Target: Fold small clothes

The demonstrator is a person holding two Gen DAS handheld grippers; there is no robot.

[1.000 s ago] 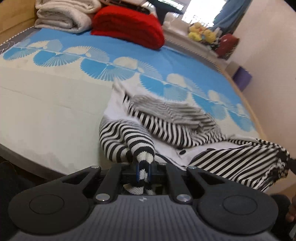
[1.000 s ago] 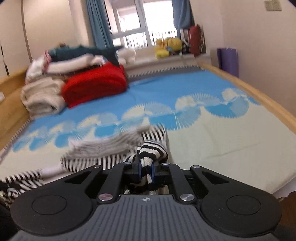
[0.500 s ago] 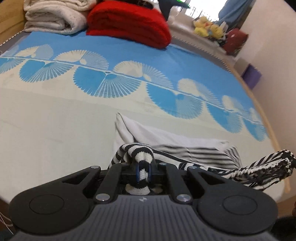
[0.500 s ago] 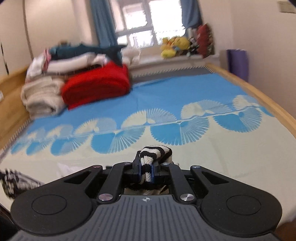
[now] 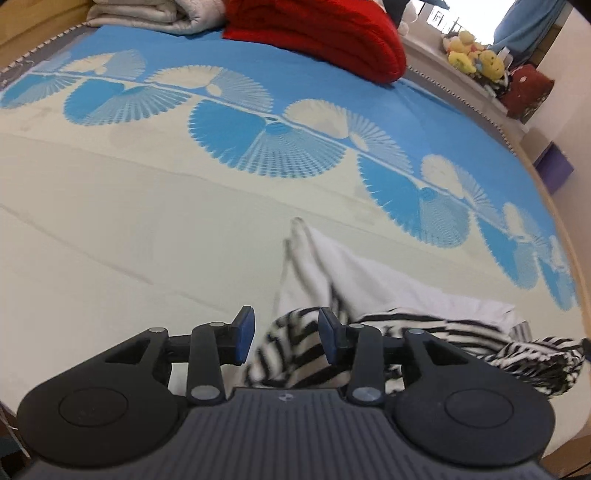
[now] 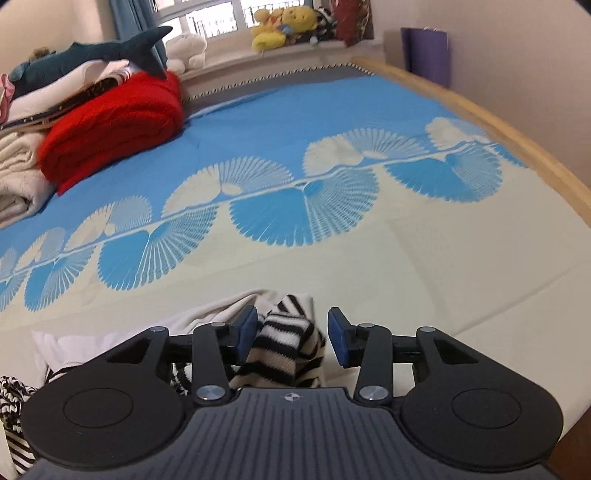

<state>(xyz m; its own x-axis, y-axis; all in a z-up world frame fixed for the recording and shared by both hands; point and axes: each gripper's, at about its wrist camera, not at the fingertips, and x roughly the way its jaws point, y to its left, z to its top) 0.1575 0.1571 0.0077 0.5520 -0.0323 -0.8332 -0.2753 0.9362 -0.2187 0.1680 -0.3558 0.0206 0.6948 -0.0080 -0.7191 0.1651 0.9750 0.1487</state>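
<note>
A small black-and-white striped garment (image 5: 295, 347) with a white lining lies on the cream part of the bed near its front edge. My left gripper (image 5: 286, 336) is open, its blue pads apart, with a striped sleeve end lying loose between them. My right gripper (image 6: 291, 338) is open too, and the other striped cuff (image 6: 284, 339) lies loose between its pads. The garment's white fabric (image 5: 354, 273) spreads forward of the left gripper. Striped folds (image 6: 11, 398) show at the far left of the right wrist view.
The bed cover (image 6: 332, 122) is blue with fan patterns at the back and cream in front. A red folded blanket (image 6: 114, 122), cream blankets (image 5: 155, 14) and a toy shark (image 6: 99, 55) are stacked at the head. Plush toys (image 6: 284, 22) sit on the sill. A wooden bed rail (image 6: 498, 129) runs on the right.
Both grippers have moved forward and down over the bed with the striped sleeves, then opened. The cuffs that were clamped now lie loose between the pads.
</note>
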